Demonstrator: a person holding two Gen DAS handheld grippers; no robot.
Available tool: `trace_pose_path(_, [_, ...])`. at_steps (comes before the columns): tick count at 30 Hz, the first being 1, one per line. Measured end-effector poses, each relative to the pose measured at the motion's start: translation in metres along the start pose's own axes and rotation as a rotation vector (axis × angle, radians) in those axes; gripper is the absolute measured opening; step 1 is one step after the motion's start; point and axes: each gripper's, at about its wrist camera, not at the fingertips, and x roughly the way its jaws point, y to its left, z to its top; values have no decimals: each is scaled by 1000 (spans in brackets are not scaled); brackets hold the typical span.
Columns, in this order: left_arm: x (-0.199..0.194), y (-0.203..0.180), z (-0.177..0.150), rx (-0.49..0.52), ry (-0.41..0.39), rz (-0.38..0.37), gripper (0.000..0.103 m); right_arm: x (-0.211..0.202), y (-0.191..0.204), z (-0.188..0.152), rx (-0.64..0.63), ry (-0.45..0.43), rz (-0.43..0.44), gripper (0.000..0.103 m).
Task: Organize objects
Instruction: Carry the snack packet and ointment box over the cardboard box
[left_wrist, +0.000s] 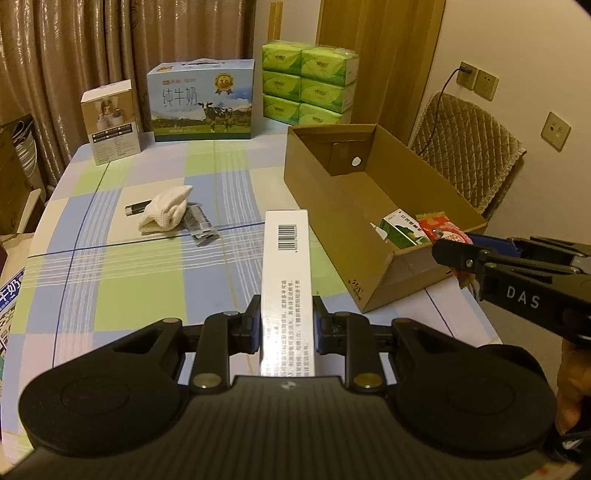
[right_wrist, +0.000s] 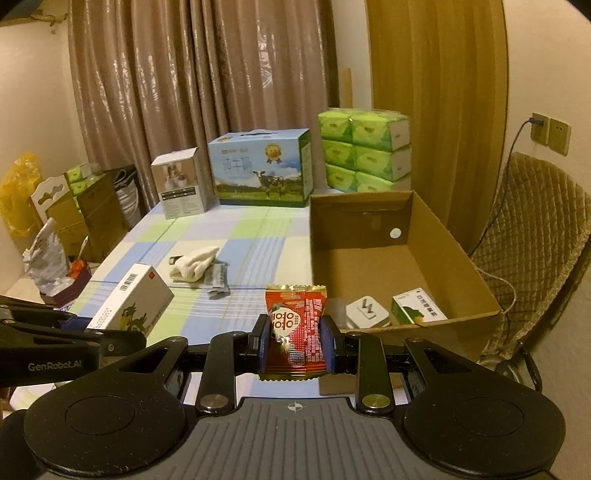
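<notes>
The left tongs (left_wrist: 284, 321) are level above the desk (left_wrist: 122, 266), clamping a long white box (left_wrist: 284, 258). The right tongs (right_wrist: 295, 341) grip a red snack packet (right_wrist: 295, 325) beside the cardboard box (right_wrist: 458, 258).

Cardboard box (right_wrist: 458, 258): right of frame, on table (right_wrist: 258, 236).
Charger (right_wrist: 366, 313), small carton (right_wrist: 417, 309): in box, near end.
Sock (right_wrist: 194, 263): centre-left, on sachets (right_wrist: 218, 281).
Milk case (right_wrist: 262, 168), tissue packs (right_wrist: 365, 149): rear edge.
</notes>
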Motion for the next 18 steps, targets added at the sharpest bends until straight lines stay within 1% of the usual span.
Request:
trace_pose_path(4, [5,-5,3,6,4,-9,21,1,-12,0,14,2,-17,25])
trace_pose_path(10, [20,-21,14,30,12,-34,21,0,-40,4,40,-6,-67,25])
trace_pose_path(18, [51,-56,42,62,14,-82,21,5,-89,17,74,-23,-129,26])
